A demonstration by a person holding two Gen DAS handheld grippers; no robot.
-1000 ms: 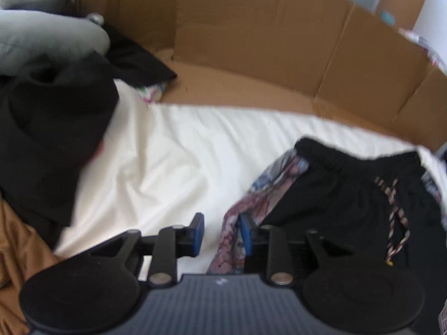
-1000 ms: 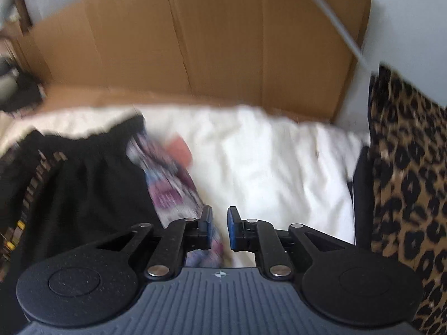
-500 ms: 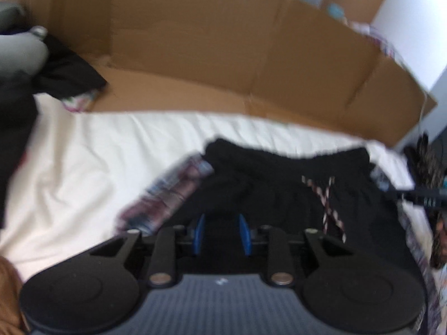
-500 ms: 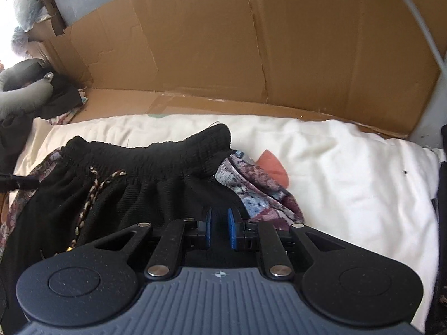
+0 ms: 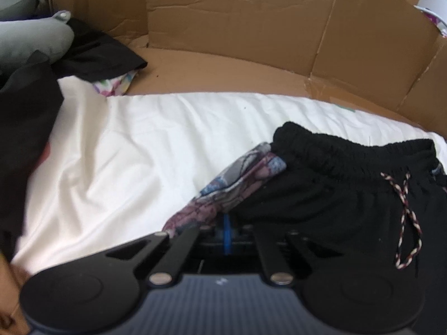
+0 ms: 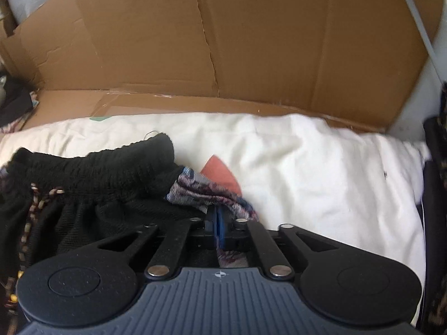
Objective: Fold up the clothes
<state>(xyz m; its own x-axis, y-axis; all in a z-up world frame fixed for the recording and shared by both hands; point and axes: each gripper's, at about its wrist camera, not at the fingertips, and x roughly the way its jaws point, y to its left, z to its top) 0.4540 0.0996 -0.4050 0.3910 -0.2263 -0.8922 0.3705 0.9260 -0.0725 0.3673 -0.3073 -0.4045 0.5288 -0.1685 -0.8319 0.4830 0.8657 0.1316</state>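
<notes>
While the black drawstring shorts (image 5: 349, 195) lie spread on the white sheet (image 5: 139, 153) with their elastic waistband toward the cardboard wall (image 5: 237, 28), each gripper is clamped on one side of them. The left gripper (image 5: 226, 233) has its blue pads pressed together on cloth at the shorts' left edge, just where a patterned purple-and-blue fabric (image 5: 223, 192) pokes out from under the black; which of the two layers it pinches cannot be made out. In the right wrist view, the right gripper (image 6: 219, 227) is likewise closed, its blue pads nipping the patterned fabric (image 6: 206, 192) at the right edge of the shorts (image 6: 97, 195), with the same print showing behind the pads. A braided cream-and-maroon drawstring (image 5: 405, 223) crosses below the waistband and hangs down the front. Just beyond the right gripper an orange-red triangle (image 6: 220, 174) lies against the sheet (image 6: 307, 167). At the far left of the left wrist view a pile of dark clothes (image 5: 28, 111) overlaps the sheet, with a grey garment (image 5: 30, 42) above it and a bit of bright floral cloth (image 5: 114, 85) at the cardboard floor's edge. Leopard-print fabric (image 6: 440, 167) shows at the right rim of the right wrist view.
</notes>
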